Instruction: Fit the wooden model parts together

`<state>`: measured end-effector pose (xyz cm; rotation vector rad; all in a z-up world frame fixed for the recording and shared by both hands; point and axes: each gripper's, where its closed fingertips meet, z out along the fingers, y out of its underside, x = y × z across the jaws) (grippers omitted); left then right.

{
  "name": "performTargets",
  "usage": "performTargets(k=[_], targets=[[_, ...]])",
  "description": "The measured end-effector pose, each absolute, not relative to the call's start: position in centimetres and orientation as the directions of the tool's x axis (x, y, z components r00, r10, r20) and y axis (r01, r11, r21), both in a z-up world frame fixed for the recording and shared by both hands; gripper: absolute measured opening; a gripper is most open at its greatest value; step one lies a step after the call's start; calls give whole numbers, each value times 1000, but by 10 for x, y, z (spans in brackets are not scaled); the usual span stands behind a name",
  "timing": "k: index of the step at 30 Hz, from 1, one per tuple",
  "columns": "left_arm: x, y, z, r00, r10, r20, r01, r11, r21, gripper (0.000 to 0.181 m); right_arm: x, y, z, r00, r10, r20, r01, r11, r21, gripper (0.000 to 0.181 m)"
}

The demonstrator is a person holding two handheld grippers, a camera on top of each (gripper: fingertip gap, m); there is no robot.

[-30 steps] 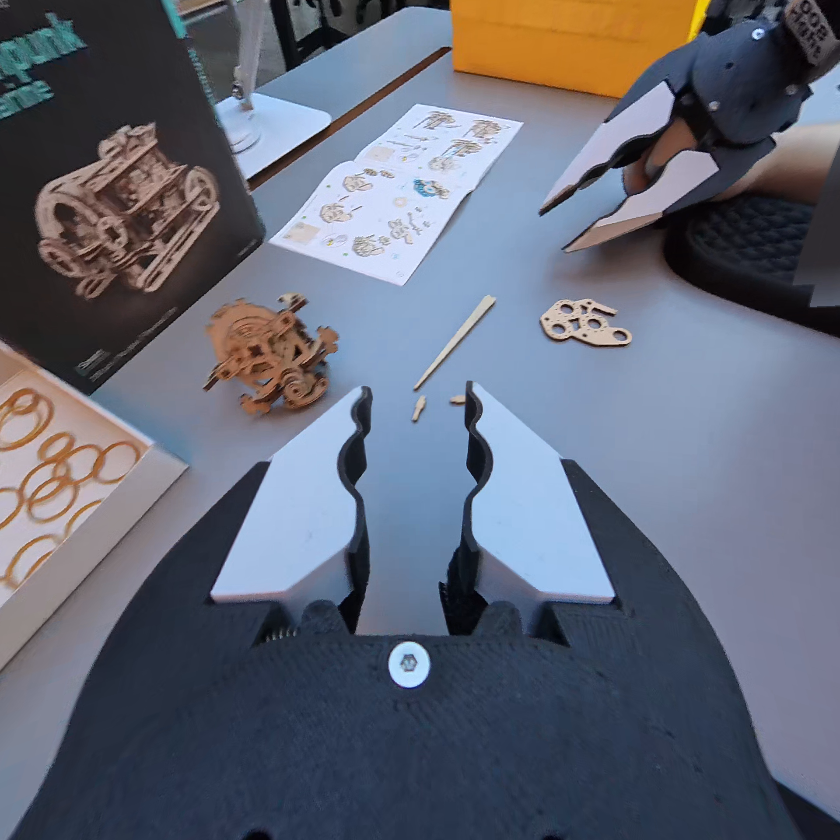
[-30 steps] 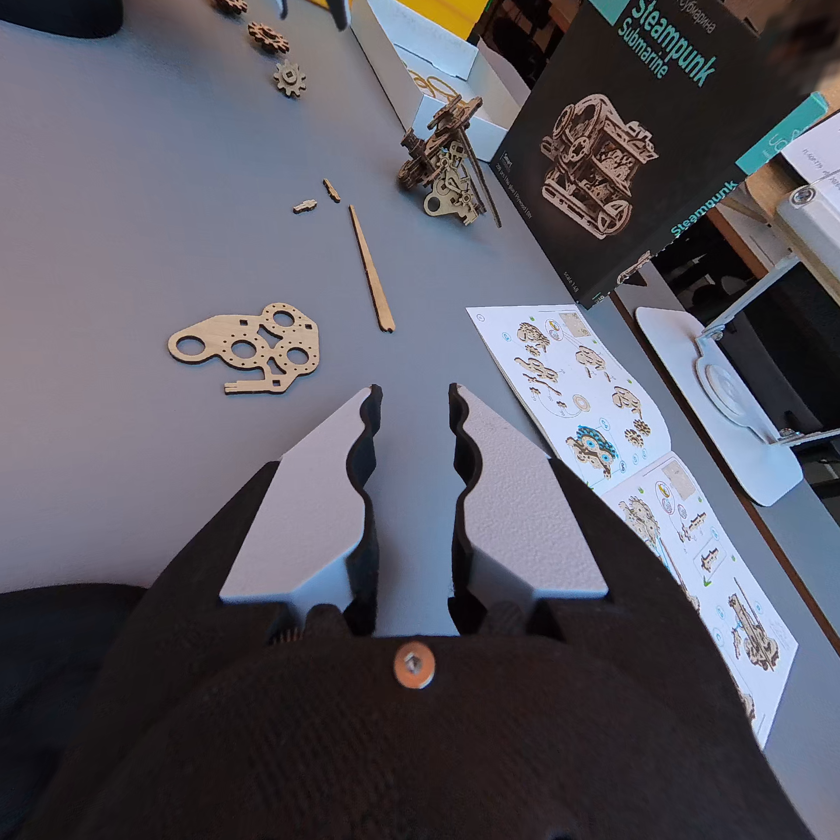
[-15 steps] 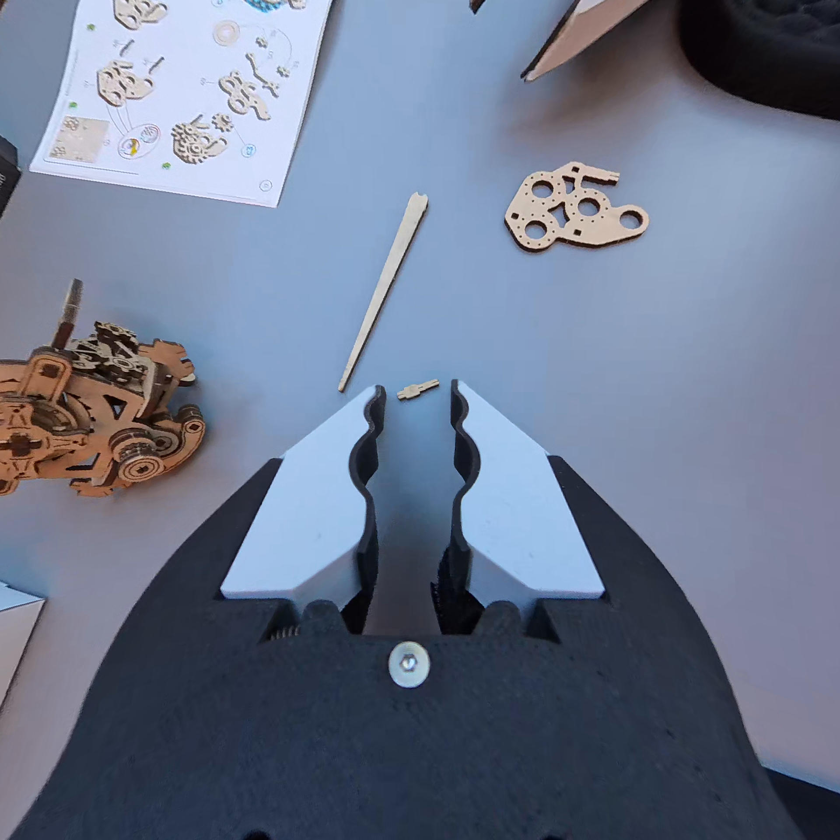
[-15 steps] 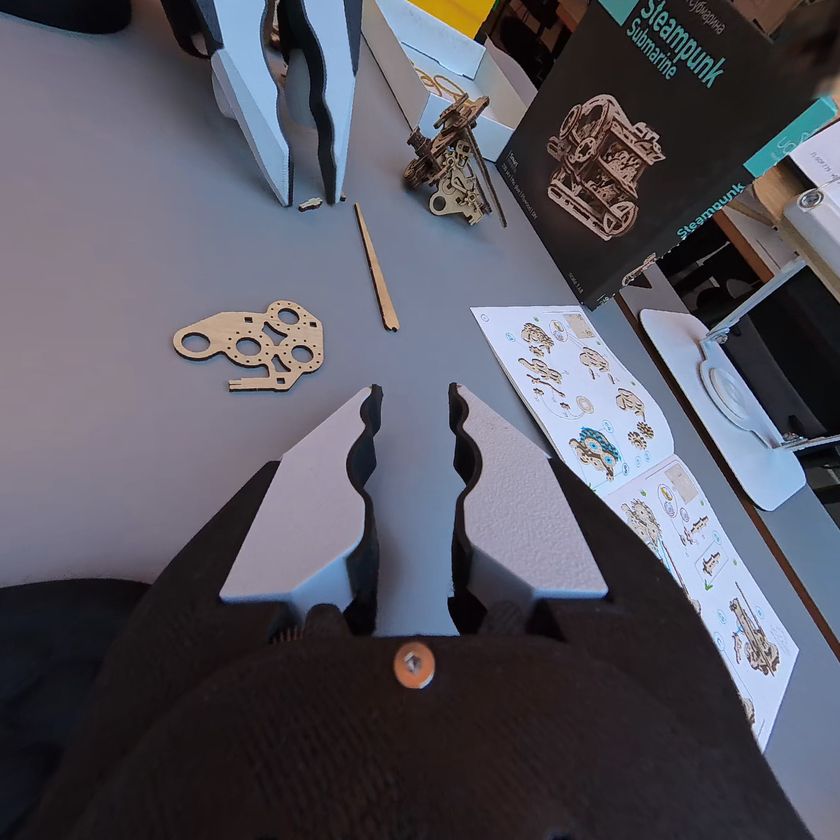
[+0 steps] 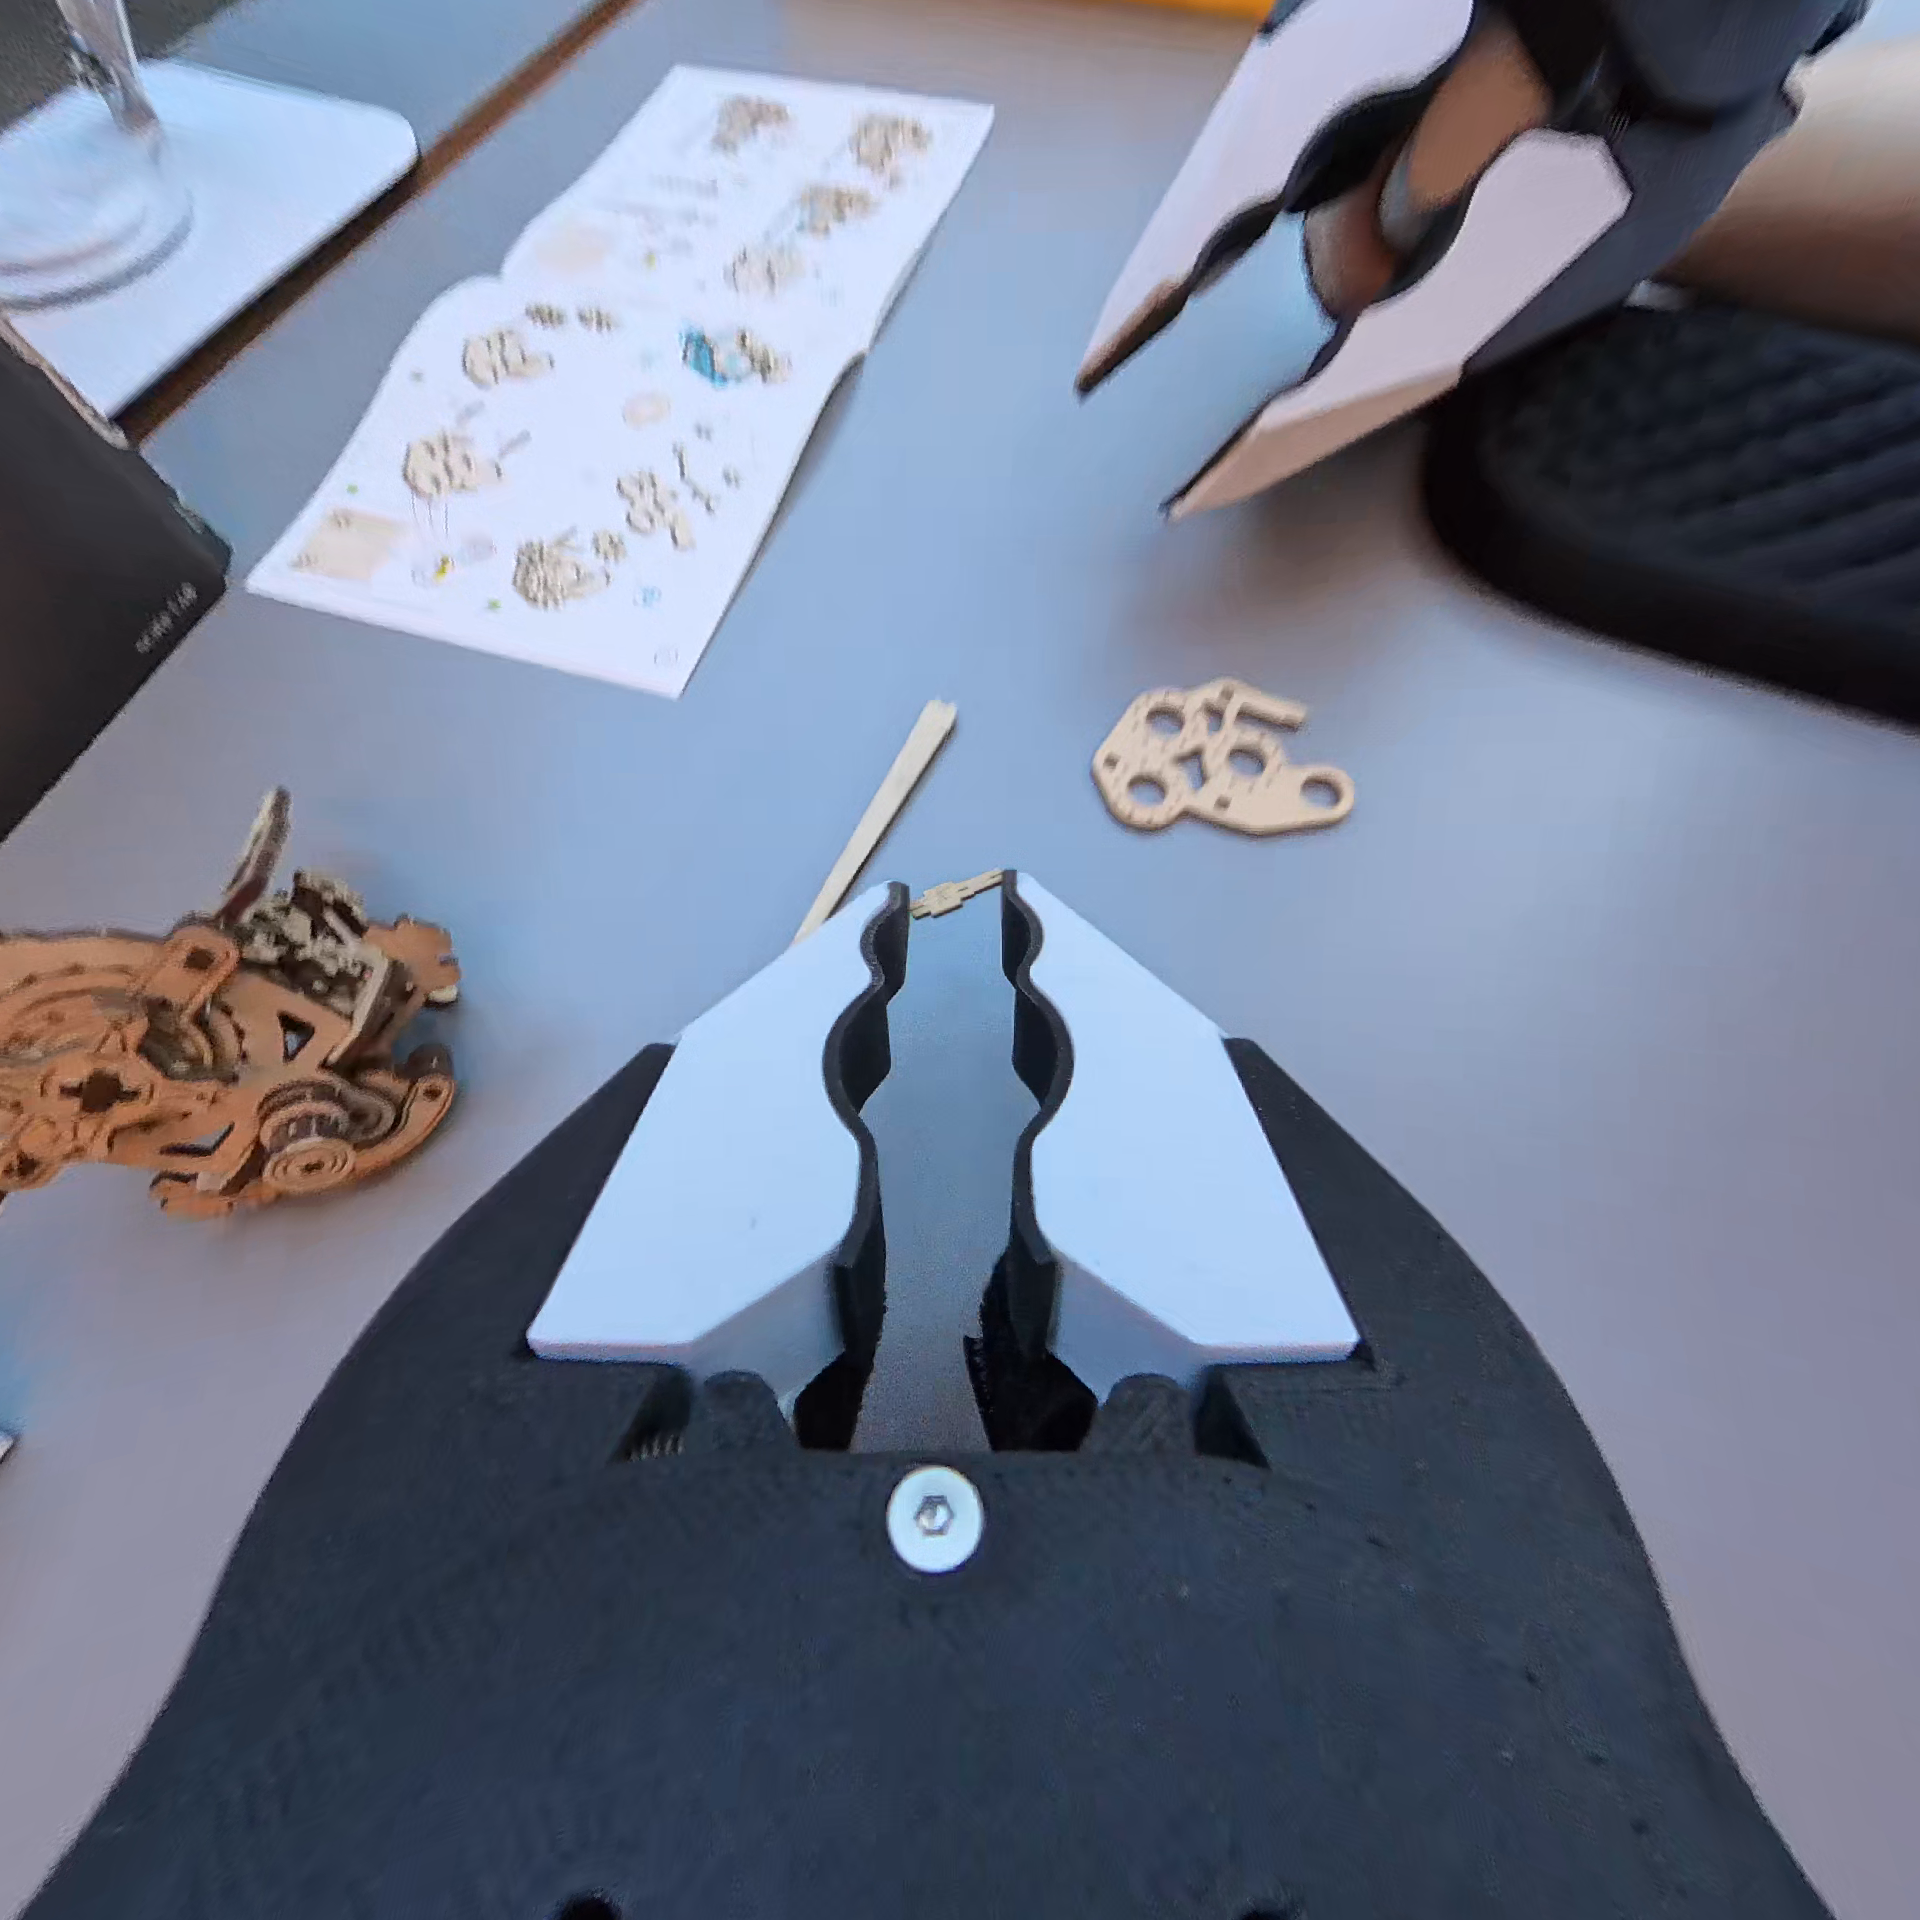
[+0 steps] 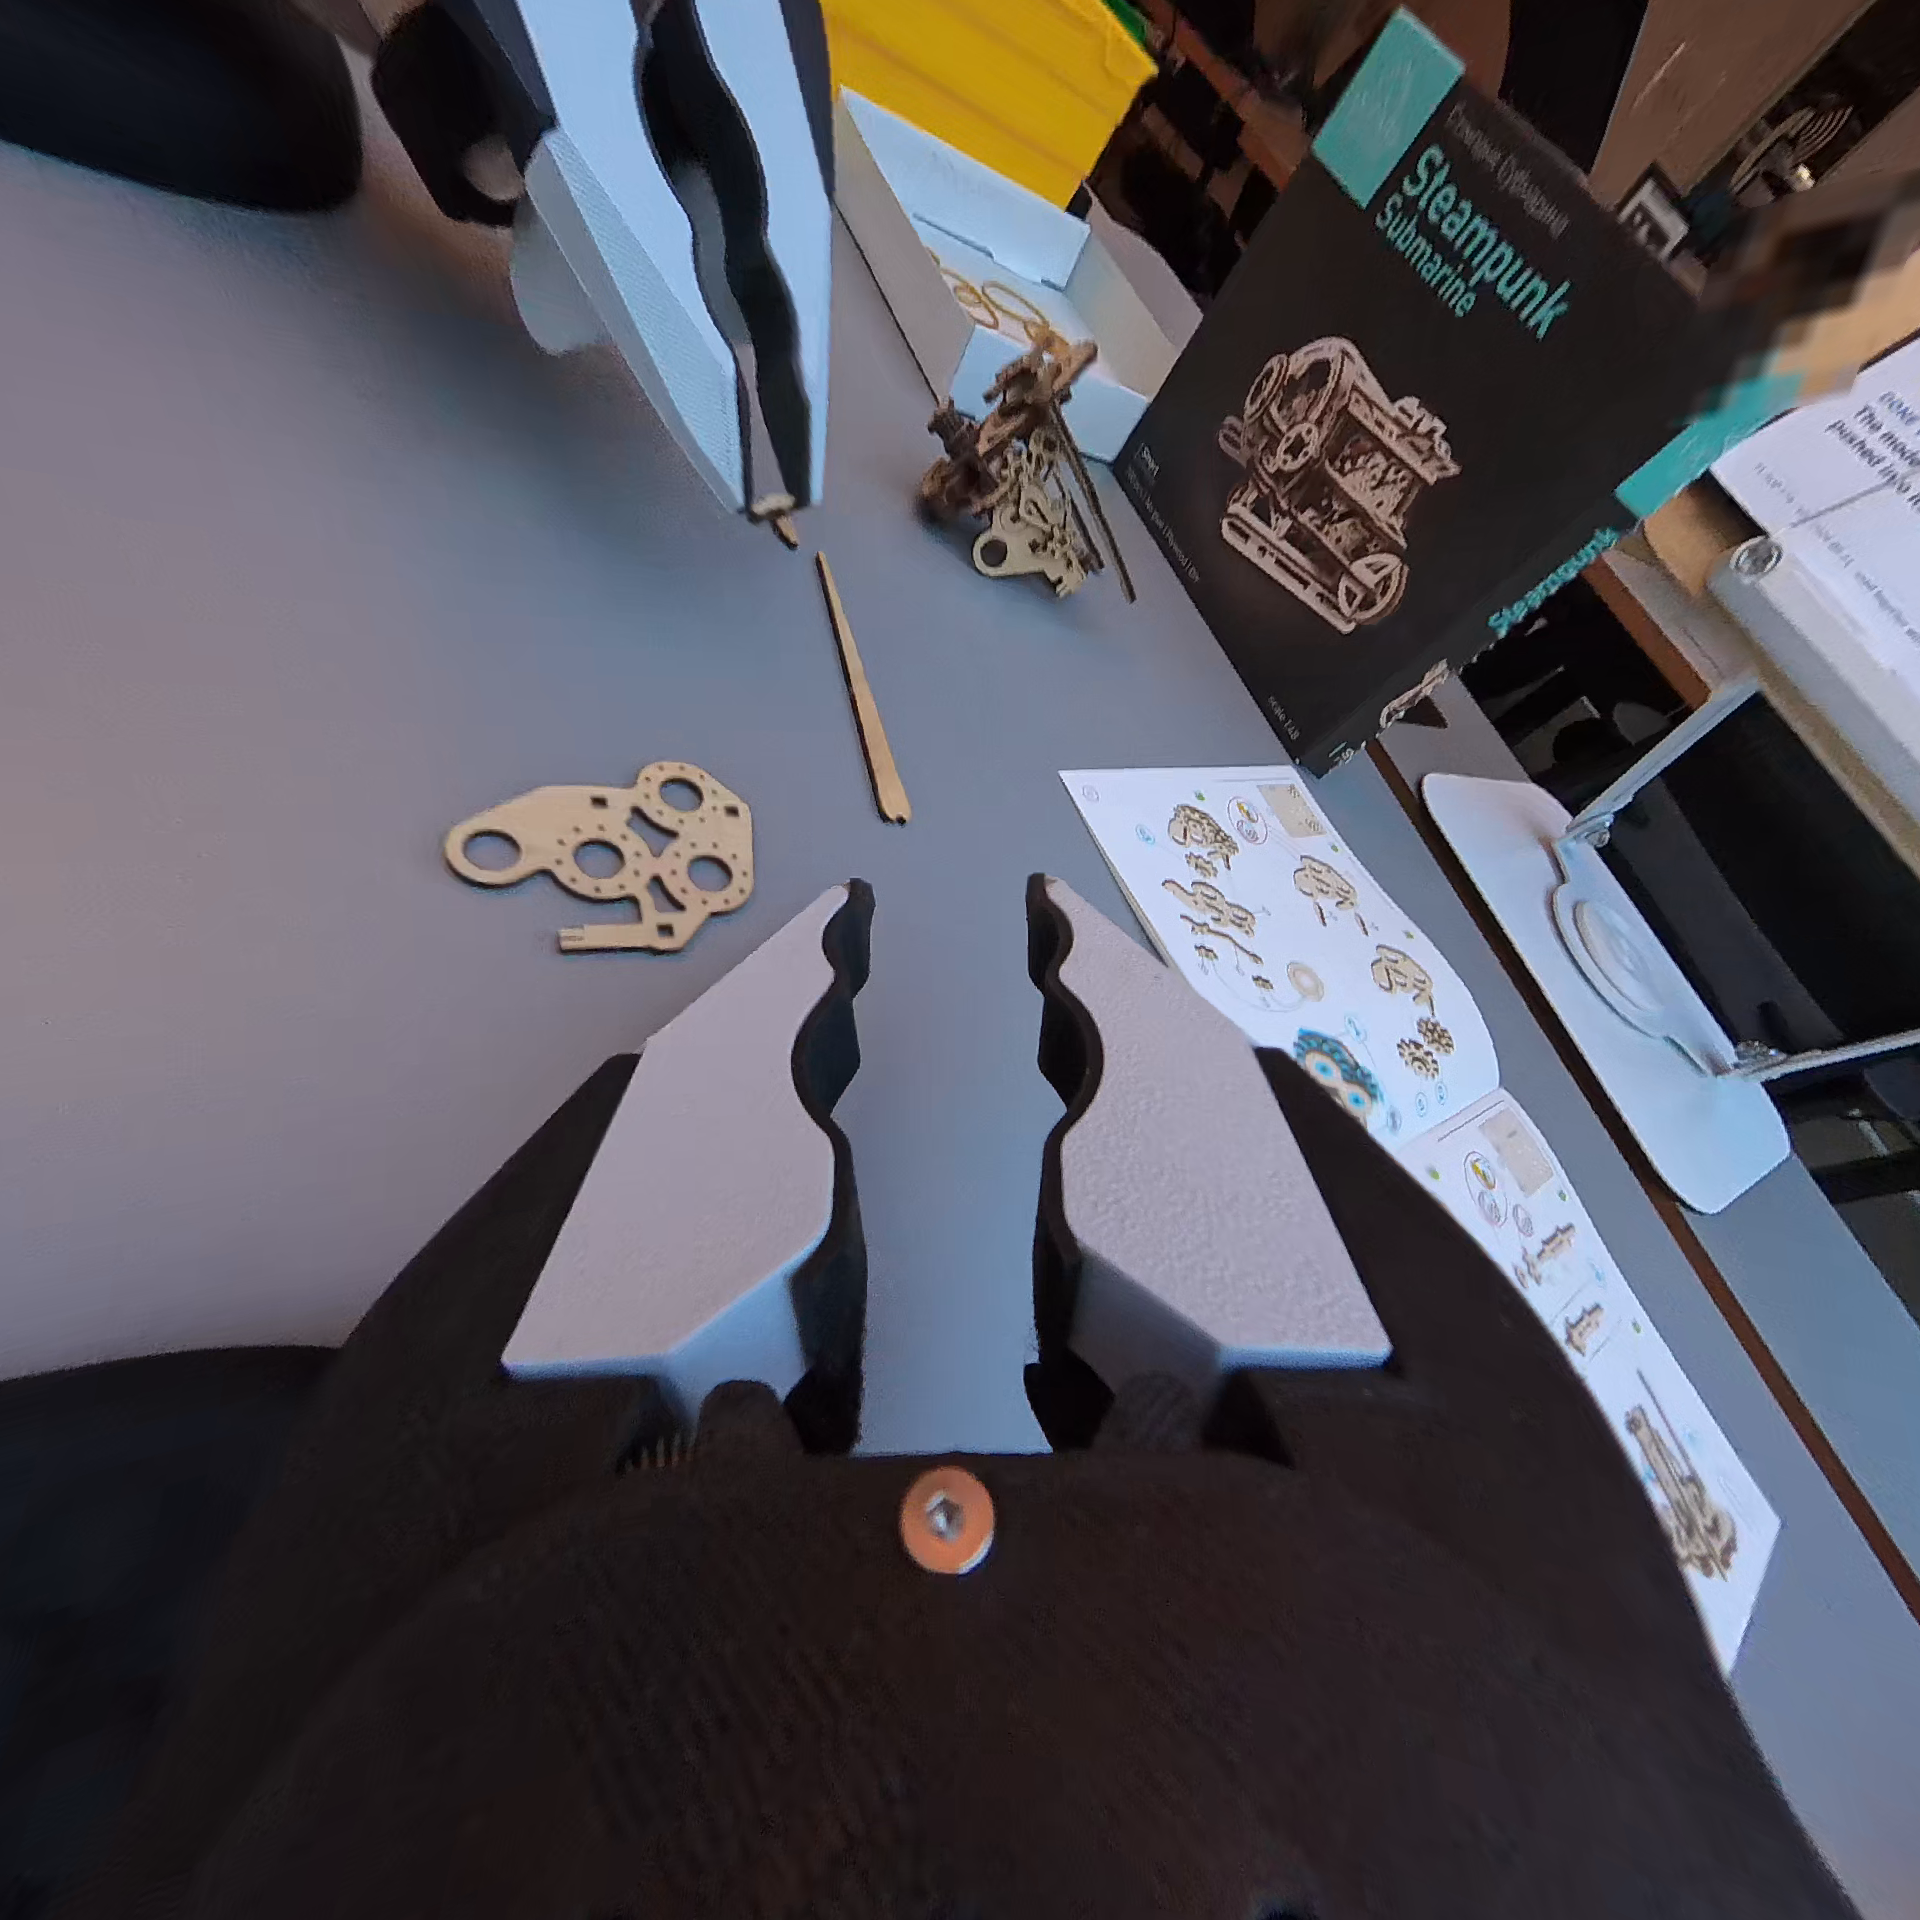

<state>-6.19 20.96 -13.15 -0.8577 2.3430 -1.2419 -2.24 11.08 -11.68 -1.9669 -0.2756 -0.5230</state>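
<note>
Plywood peg [image 5: 956,894] sits pinched at my left gripper [image 5: 954,900] tips, seemingly lifted; right gripper [image 6: 943,896] gapes empty; I'd squeeze gently toward the perforated plate [image 5: 1221,758].

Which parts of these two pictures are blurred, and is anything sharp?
Left wrist view: the instruction sheet, the part-built wooden model and the right gripper are smeared by motion; its own left gripper is crisp. Right wrist view: sharper overall, with the perforated wooden plate clear, softening toward the edges.
</note>
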Motion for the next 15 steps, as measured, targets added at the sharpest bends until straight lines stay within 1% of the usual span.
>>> performTargets(k=[1, 3, 6, 8, 10, 13, 14, 15], targets=[[-61, 200, -121, -747, -664, -22, -325, 394, -859, 16, -29, 113, -109, 880, -29, 474, 421, -414, -807, 30], [-58, 182, -102, -735, -677, -43, -267, 347, -899, 16, -45, 119, -91, 897, -24, 442, 406, -354, -843, 27], [-58, 159, -83, -720, -679, -140, -159, 359, -920, 16, -64, 125, -66, 970, -9, 242, 233, -248, -940, 22], [-61, 149, -78, -719, -669, -191, -115, 385, -916, 16, -67, 125, -57, 989, 2, 146, 143, -207, -968, 13], [-64, 141, -76, -724, -659, -204, -96, 389, -916, 16, -69, 125, -56, 990, 30, 137, 140, -203, -969, 13], [-65, 135, -75, -724, -667, -176, -113, 366, -924, 16, -66, 127, -66, 979, 1, 206, 199, -252, -947, 13], [-65, 134, -74, -723, -669, -170, -113, 358, -927, 16, -64, 129, -66, 980, -17, 197, 187, -250, -950, 13], [-66, 133, -73, -724, -666, -180, -100, 359, -928, 16, -63, 130, -66, 990, -24, 142, 132, -243, -961, 11]])
